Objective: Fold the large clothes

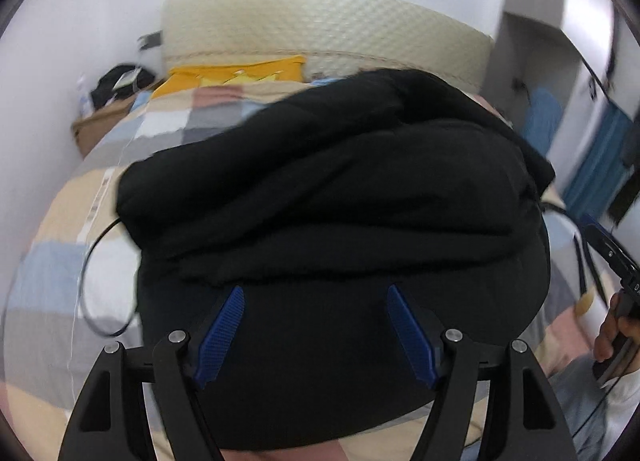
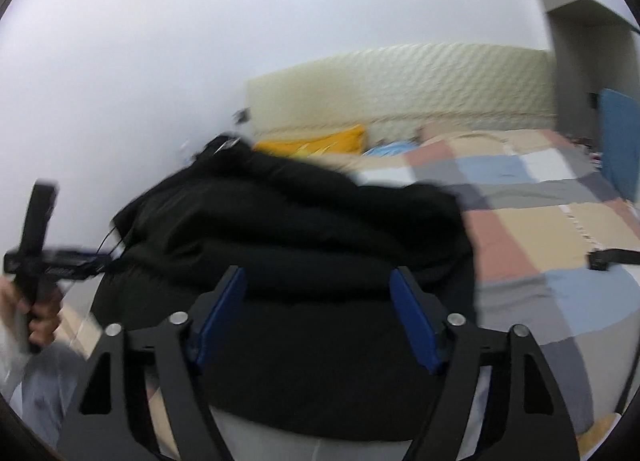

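Note:
A large black garment [image 1: 328,189] lies in a thick folded bundle on the checked bedspread [image 1: 52,261]. In the left wrist view my left gripper [image 1: 316,288] hovers over the bundle's near edge, open, with nothing pinched between its blue pads [image 1: 224,333]. The right wrist view shows the same garment [image 2: 288,221] from the other side. My right gripper [image 2: 318,270] is open above its near edge, and its pads [image 2: 416,321] hold nothing. A hand [image 1: 612,337] grips the right tool at the frame's right edge. Another hand [image 2: 40,321] holds the left tool at far left.
A cream padded headboard [image 1: 320,29] and a yellow pillow [image 1: 236,77] stand at the bed's far end. A thin black cable loop [image 1: 86,281] lies left of the garment, and a black strap [image 2: 612,257] lies on the bedspread [image 2: 540,221]. A cardboard box [image 1: 96,129] sits by the wall.

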The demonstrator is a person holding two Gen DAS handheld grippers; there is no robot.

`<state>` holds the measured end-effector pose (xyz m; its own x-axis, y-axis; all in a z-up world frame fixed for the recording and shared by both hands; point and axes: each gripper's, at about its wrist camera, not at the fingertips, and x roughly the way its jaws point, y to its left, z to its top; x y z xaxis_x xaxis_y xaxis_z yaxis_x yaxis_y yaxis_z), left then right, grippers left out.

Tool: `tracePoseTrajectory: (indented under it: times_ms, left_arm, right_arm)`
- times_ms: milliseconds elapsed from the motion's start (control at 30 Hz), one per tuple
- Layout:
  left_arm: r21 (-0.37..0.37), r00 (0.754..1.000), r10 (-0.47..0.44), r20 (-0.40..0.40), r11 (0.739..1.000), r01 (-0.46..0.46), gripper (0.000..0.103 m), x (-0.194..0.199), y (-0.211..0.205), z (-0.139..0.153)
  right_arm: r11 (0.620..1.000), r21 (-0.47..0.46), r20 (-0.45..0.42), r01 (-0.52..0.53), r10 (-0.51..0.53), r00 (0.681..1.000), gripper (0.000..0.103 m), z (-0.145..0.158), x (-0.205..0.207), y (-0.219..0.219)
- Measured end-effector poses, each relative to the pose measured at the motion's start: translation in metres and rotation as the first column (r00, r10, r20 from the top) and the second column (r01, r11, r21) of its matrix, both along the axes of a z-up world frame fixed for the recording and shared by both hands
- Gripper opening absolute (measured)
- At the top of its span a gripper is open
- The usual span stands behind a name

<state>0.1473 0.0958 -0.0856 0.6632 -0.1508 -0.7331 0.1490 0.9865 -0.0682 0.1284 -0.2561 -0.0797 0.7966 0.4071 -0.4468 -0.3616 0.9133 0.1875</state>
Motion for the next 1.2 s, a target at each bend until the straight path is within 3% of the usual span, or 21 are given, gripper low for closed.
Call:
tracePoseTrajectory:
  times_ms: [200, 300, 433, 533, 833, 1200]
  left_arm:
    - [0.062, 0.999, 0.029, 0.035, 0.998, -0.031, 0.074, 0.021, -0.024, -0.009]
    - [0.096, 0.997, 0.070, 0.030, 0.993, -0.072, 0.074, 0.033, -0.030, -0.013]
    - [0.152, 0.996, 0.080, 0.041, 0.985, -0.086, 0.074, 0.046, -0.041, -0.016]
    - [0.184, 0.995, 0.087, 0.053, 0.978, -0.095, 0.074, 0.060, -0.046, -0.018]
    - [0.107, 0.986, 0.169, 0.006, 0.980, -0.169, 0.074, 0.114, -0.031, -0.025]
    - [0.245, 0.981, 0.192, 0.015, 0.951, -0.189, 0.074, 0.170, -0.049, -0.040]
  right_arm:
    - [0.997, -0.043, -0.108, -0.070, 0.065, 0.992, 0.069, -0.026, 0.023, 0.032]
    - [0.991, -0.131, -0.162, -0.014, -0.007, 0.987, 0.069, -0.043, 0.049, 0.037]
    - [0.995, -0.090, -0.197, 0.040, -0.057, 0.979, 0.069, -0.048, 0.079, 0.024]
    - [0.996, -0.070, -0.203, 0.056, -0.069, 0.977, 0.069, -0.047, 0.095, 0.022]
    - [0.992, -0.122, -0.173, 0.040, -0.061, 0.983, 0.069, -0.043, 0.147, 0.039]
    - [0.986, -0.163, -0.202, 0.015, -0.049, 0.978, 0.070, -0.066, 0.208, 0.060]
